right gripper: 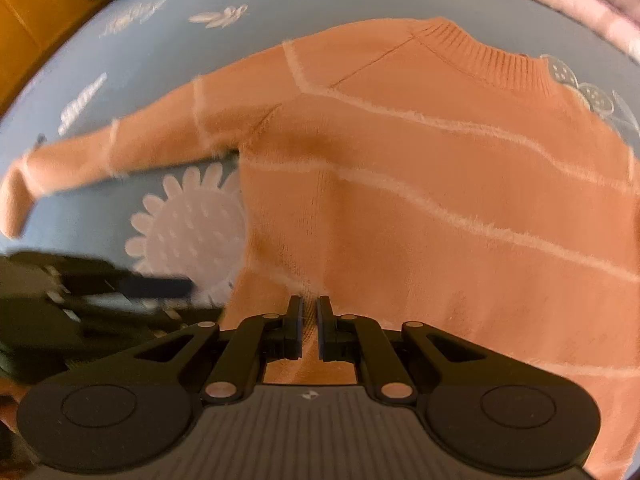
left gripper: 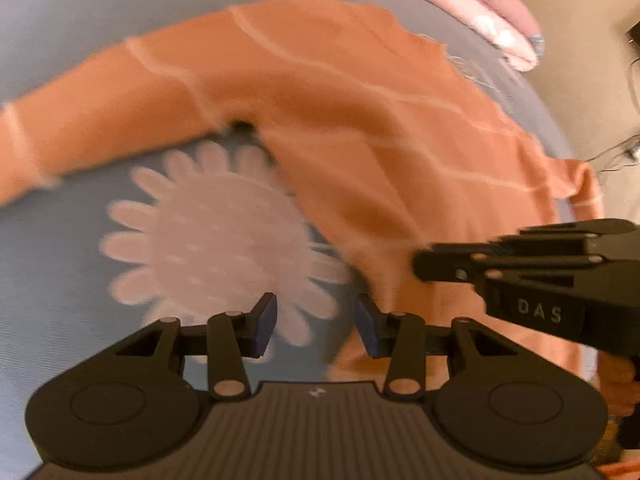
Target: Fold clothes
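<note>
sweater [right gripper: 420,184] lies flat, collar away; right tool [right gripper: 309,326] pinches its hem, left tool [left gripper: 316,326] gapes empty.

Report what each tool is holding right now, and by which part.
The right tool is shut on the orange sweater, pinching its bottom hem near the side edge. The left tool is open over the blue bedspread, holding nothing.
</note>
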Available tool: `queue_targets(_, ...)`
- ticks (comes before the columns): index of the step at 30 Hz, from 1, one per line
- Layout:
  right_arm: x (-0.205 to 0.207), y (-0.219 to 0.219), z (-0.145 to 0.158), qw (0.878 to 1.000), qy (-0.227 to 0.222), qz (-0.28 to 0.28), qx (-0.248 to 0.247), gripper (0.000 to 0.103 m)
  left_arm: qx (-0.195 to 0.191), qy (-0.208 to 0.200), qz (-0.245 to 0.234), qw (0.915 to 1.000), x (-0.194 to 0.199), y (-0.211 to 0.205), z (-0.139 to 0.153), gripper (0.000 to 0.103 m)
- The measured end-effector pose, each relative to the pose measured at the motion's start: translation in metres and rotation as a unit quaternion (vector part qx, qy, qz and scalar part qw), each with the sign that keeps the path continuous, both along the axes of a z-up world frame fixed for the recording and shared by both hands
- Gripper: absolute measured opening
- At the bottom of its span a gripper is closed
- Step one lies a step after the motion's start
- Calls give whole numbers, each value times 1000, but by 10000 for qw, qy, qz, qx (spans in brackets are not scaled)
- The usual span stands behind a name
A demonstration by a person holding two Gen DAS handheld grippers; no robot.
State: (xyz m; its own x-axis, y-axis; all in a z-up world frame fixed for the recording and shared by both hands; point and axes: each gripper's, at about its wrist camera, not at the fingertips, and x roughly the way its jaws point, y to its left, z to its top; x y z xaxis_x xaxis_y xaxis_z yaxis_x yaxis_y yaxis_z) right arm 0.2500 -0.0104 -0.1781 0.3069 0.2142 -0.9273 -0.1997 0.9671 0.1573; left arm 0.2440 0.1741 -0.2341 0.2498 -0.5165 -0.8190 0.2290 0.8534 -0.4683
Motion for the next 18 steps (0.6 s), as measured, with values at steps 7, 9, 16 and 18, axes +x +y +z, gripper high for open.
queue_targets(7,-3,-11,0,9996,131,-79,216,12,-943,568,477,9928,12,14,-18,42)
queue_targets(9,-5,-12,0,9998,118,-61,134,12,-872,549,452,9937,14,12,-16,42)
queue_targets(16,-11,-4,29,9979,-334,321,444,14,-469,347,379,9976,3,19,-6,50)
queue_targets(18,-6,11,31,9963,-374,618,467,14,-445,469,336,9973,-3,21,-10,50)
